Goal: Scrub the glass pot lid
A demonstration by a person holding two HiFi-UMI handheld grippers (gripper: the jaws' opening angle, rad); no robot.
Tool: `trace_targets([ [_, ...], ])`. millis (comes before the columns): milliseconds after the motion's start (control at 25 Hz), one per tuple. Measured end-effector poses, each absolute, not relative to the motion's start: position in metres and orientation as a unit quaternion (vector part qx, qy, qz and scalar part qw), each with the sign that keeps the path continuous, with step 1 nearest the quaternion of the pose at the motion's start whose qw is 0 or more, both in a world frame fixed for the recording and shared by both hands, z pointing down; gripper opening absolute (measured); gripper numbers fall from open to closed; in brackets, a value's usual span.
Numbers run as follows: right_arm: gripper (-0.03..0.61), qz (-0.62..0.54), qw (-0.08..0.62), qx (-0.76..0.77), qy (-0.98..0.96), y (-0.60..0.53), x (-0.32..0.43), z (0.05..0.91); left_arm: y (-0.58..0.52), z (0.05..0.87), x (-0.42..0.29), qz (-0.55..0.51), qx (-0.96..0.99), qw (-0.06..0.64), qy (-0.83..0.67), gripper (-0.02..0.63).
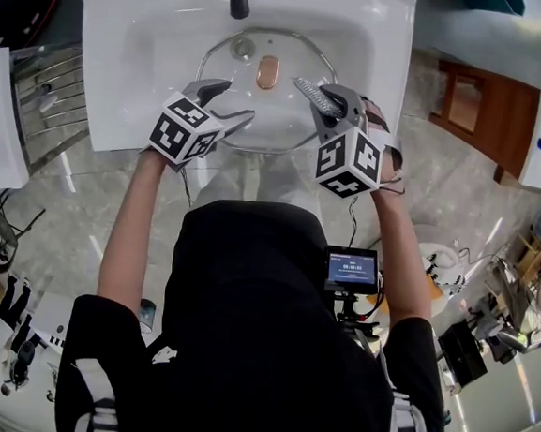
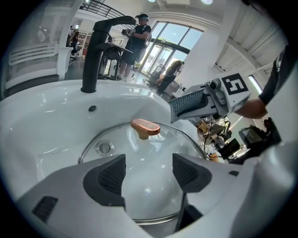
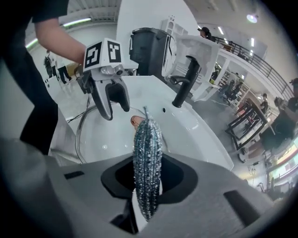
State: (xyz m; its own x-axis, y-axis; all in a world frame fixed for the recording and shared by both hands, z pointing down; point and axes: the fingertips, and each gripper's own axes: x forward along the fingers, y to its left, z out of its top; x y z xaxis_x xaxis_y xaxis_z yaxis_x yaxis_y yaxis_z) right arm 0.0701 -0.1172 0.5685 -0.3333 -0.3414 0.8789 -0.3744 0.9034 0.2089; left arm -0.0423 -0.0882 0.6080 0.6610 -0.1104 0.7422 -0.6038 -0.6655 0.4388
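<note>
Jaws of right gripper [image 3: 148,183] are clamping a silver mesh scrubber [image 3: 148,148] edge-on; left gripper [image 2: 149,173] is holding its 2 jaws wide w/ nothing btwn them, hovering over the near rim of the glass pot lid [image 2: 139,155], which is lying knob [image 2: 145,128] up in the white sink [image 1: 117,28]. Judgement: left should be steadying the rim while right is pressing scrubber flat, circling round the knob.

Plain black short-sleeved shirt [image 1: 241,339]
</note>
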Motion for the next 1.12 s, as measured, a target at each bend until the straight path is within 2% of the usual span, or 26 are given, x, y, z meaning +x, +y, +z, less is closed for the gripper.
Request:
trace_targets([
  [1120, 0.069, -0.052, 0.627, 0.084, -0.773, -0.080, 0.067, 0.609, -0.087, 0.606, -0.042, 0.347, 0.844, 0.349, -0.213, 0.288],
])
